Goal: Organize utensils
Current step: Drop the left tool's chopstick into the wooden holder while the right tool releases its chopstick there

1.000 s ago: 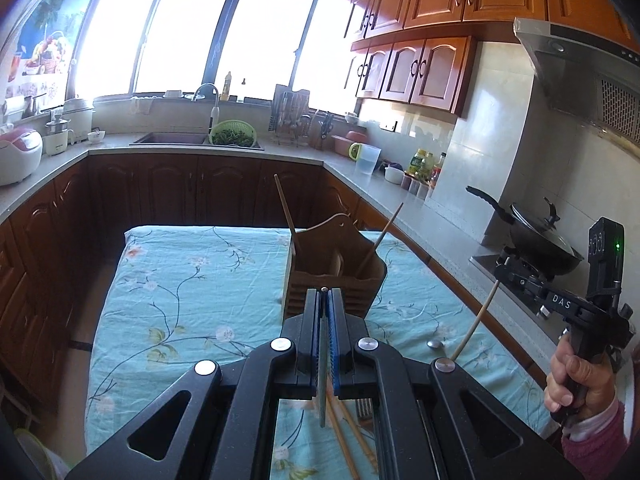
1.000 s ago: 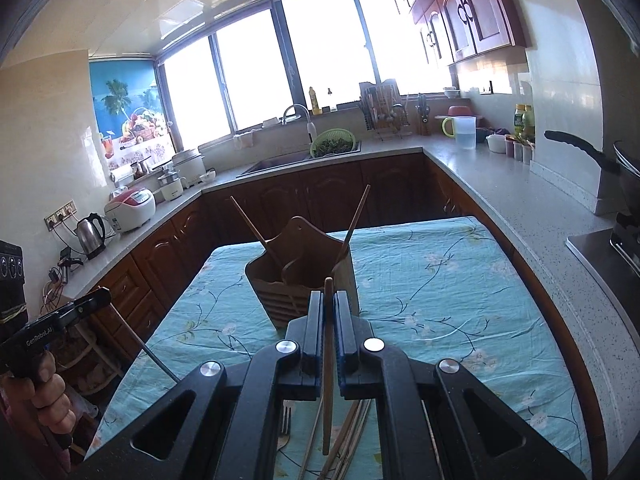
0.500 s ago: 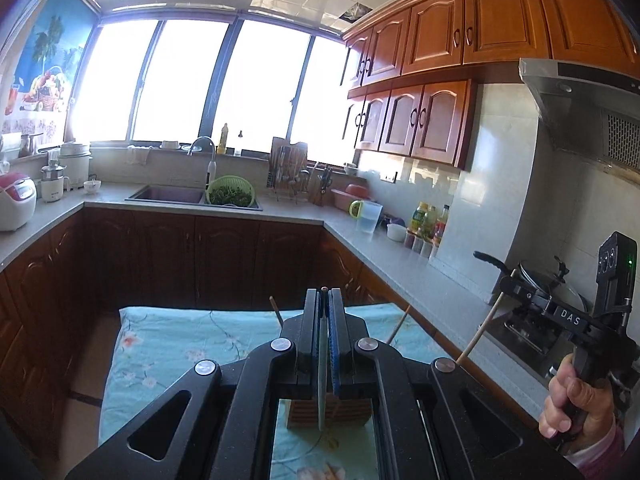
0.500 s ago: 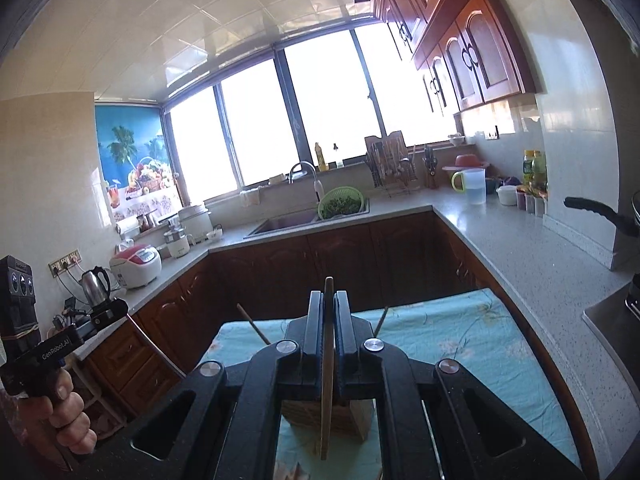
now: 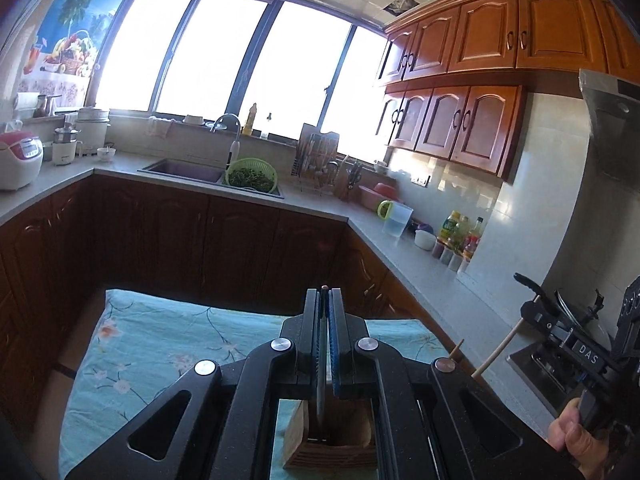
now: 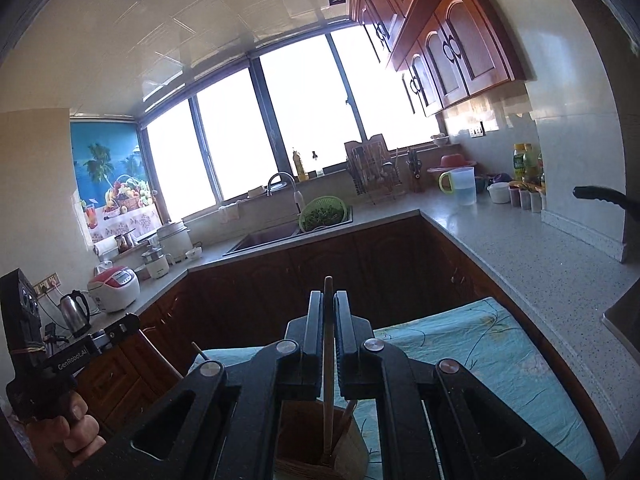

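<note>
My left gripper point(image 5: 324, 294) is shut on a thin grey utensil point(image 5: 321, 376) whose lower end hangs over the open top of the wooden utensil holder point(image 5: 332, 446) on the table. My right gripper point(image 6: 328, 296) is shut on a wooden chopstick point(image 6: 328, 364) whose lower end reaches into the same holder point(image 6: 320, 440), beside another chopstick point(image 6: 347, 414) standing in it. The right gripper also shows in the left wrist view point(image 5: 536, 312) with its chopstick point(image 5: 496, 354). The left gripper shows in the right wrist view point(image 6: 128, 326).
The table carries a turquoise floral cloth point(image 5: 152, 344). A counter point(image 5: 424, 268) with bottles and a jug point(image 5: 396, 220) runs along the right. A wok point(image 5: 560, 300) sits on the stove at right. The sink point(image 5: 188, 170) is at the back.
Both grippers rose and tilted upward, moving over the holder. The table and loose utensils dropped out of view; the holder now sits directly under both grippers.
</note>
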A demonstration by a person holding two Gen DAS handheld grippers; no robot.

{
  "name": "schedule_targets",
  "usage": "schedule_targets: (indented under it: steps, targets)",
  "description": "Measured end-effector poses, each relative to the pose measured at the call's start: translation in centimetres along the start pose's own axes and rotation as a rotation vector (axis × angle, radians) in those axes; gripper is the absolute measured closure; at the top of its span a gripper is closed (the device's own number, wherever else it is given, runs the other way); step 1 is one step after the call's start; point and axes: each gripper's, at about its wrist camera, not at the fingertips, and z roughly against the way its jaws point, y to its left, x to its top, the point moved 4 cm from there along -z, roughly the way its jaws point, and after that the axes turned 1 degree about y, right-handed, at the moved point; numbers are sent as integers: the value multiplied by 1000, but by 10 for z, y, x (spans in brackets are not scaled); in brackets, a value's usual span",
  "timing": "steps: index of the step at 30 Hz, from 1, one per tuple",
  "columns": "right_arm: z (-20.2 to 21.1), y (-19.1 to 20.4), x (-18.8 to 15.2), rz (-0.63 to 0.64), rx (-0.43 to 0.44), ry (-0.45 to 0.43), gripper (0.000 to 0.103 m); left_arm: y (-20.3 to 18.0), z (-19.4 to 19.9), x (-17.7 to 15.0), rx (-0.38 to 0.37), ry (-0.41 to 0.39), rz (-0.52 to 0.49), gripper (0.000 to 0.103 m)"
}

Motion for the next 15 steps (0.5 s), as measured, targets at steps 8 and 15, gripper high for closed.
schedule_targets:
  steps: [8, 15]
  targets:
    - [-36, -16, -44, -26, -14, 122, 98, 9, -62, -32, 30, 109, 21, 100]
    - [-40, -18, -45, -31, -19, 145, 97, 15, -63, -22, 39, 116, 16, 99]
